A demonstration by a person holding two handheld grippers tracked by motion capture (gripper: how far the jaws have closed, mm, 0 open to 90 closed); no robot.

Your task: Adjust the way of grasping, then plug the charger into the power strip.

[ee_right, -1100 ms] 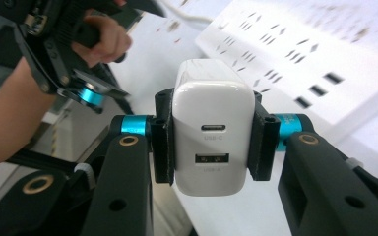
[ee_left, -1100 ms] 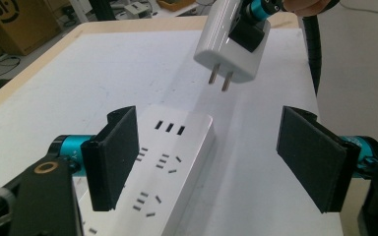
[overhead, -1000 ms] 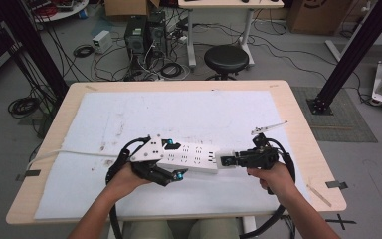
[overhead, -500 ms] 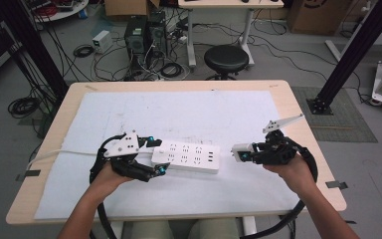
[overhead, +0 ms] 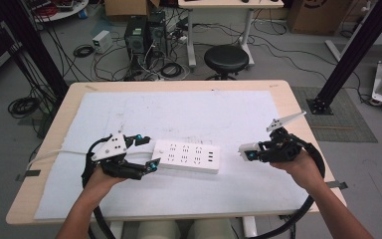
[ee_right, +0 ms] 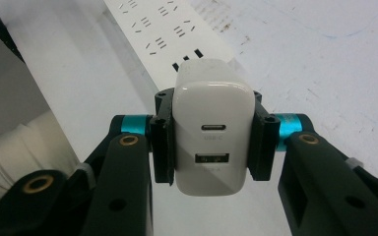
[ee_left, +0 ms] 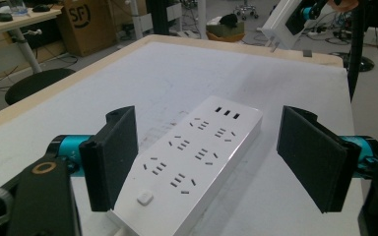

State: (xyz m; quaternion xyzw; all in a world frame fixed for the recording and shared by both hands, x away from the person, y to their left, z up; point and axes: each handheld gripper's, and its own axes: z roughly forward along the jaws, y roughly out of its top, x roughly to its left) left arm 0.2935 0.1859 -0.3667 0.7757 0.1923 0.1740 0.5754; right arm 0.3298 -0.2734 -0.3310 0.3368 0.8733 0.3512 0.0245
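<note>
Up close, right claw (ee_right: 210, 142) pinching white charger (ee_right: 211, 132), two ports visible, left claw (ee_left: 216, 162) spread astride power strip (ee_left: 187, 162).

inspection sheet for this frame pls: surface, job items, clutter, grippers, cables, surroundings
Surface: wooden table under a white mat with faint scuffs.
Job's things: white power strip flat on the mat; white USB charger held off to its right.
Clutter: nothing seen.
Grippers: left gripper open, jaws either side of the strip's switch end, not pressing; right gripper shut on the charger.
Cables: black gripper cable loops past the table's front edge.
Surroundings: black stool, computer towers, floor wiring.
</note>
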